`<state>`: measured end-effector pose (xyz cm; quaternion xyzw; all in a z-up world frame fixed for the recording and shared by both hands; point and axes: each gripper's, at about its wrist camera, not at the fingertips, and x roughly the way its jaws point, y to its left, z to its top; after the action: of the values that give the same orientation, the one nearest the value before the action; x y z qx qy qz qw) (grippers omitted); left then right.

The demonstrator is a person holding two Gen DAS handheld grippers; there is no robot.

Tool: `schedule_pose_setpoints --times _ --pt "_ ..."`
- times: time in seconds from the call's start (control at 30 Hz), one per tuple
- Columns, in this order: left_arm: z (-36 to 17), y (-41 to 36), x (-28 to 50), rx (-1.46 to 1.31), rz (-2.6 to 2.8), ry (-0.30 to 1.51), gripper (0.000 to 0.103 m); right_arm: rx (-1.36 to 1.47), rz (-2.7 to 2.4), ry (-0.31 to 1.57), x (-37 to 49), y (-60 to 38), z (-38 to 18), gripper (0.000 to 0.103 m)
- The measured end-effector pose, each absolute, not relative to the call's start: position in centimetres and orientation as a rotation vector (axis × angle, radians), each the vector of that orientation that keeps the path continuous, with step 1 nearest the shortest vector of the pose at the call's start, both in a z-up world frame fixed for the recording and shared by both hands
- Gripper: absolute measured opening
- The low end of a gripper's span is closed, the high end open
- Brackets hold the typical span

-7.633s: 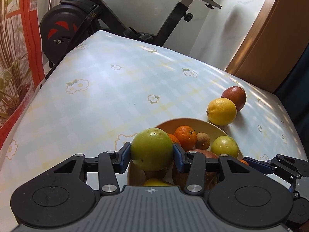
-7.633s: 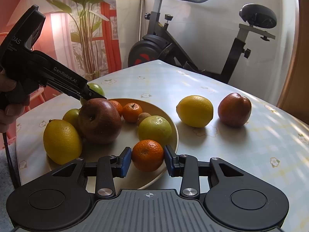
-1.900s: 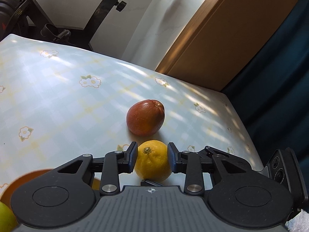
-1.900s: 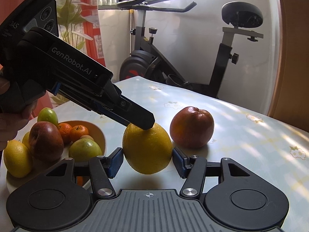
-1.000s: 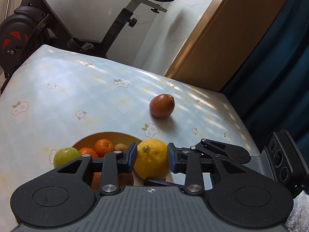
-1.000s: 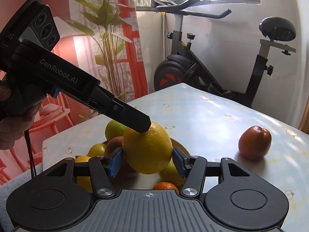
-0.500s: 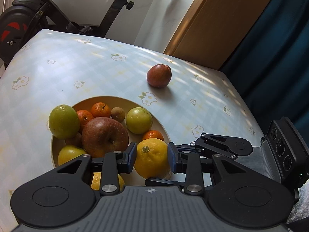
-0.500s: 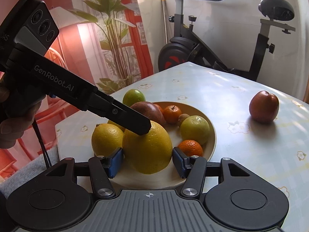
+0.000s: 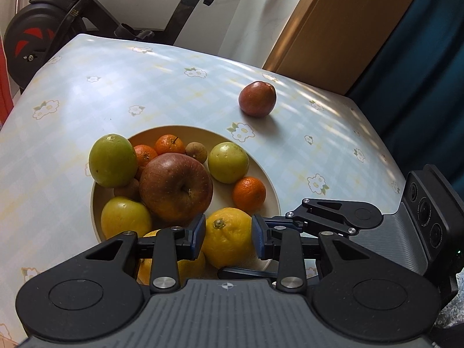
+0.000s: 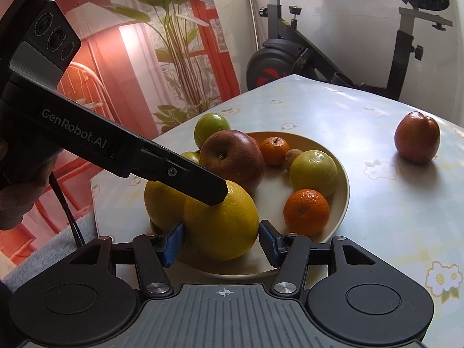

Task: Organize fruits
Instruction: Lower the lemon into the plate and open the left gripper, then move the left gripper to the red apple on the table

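Both grippers hold one yellow lemon [image 9: 229,239] over the near edge of the beige plate [image 9: 269,179]. My left gripper [image 9: 228,236] is shut on it, pads on both its sides. My right gripper [image 10: 221,239] also clamps the lemon [image 10: 223,220], and the left gripper's fingers [image 10: 200,184] press on its top. The plate [image 10: 342,182] holds a big red apple [image 9: 177,187], green apples, several mandarins and another lemon [image 10: 162,200]. A red fruit [image 9: 257,98] lies alone on the tablecloth beyond the plate; it also shows in the right wrist view [image 10: 417,137].
The table [image 9: 145,87] has a pale checked cloth with flowers. An exercise bike [image 10: 319,55] stands behind its far edge. A wooden door [image 9: 333,29] and a dark blue curtain [image 9: 420,58] are at the right. A plant [image 10: 174,43] and a red curtain are on the left.
Both grippers carried the lemon from the table beside the red fruit over to the plate and lowered it to the plate's near edge, beside the other lemon.
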<state>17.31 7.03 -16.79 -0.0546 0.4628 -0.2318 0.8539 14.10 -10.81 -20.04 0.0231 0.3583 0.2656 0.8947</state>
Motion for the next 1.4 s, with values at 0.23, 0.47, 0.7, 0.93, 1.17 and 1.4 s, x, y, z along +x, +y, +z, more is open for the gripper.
schedule_pose_setpoints --times 0.23,0.47,0.7,0.93,1.17,1.4 --pt "-16.8 6.9 17.2 -0.11 -0.47 0.96 0.039 0.051 0.551 0.735 14.1 -11.0 -20.1 0.053" --pt "-16.8 7.0 17.3 -0.121 -0.454 0.956 0.04 0.026 0.543 0.689 13.2 -11.6 -19.3 0.052" --pt "-16.8 6.9 17.2 -0.13 -0.428 0.947 0.041 0.012 0.491 0.634 12.0 -14.6 -18.9 0.053" --pt "-16.9 7.3 17.1 -0.201 -0.369 0.933 0.043 0.059 0.353 0.567 11.5 -19.2 -19.0 0.053" --pt "-15.8 8.3 15.9 -0.281 -0.233 0.815 0.043 0.097 0.217 0.504 12.5 -23.0 -20.3 0.057" --pt "-13.9 9.6 16.2 -0.346 -0.155 0.734 0.043 -0.029 0.177 0.497 14.8 -23.9 -20.6 0.057"
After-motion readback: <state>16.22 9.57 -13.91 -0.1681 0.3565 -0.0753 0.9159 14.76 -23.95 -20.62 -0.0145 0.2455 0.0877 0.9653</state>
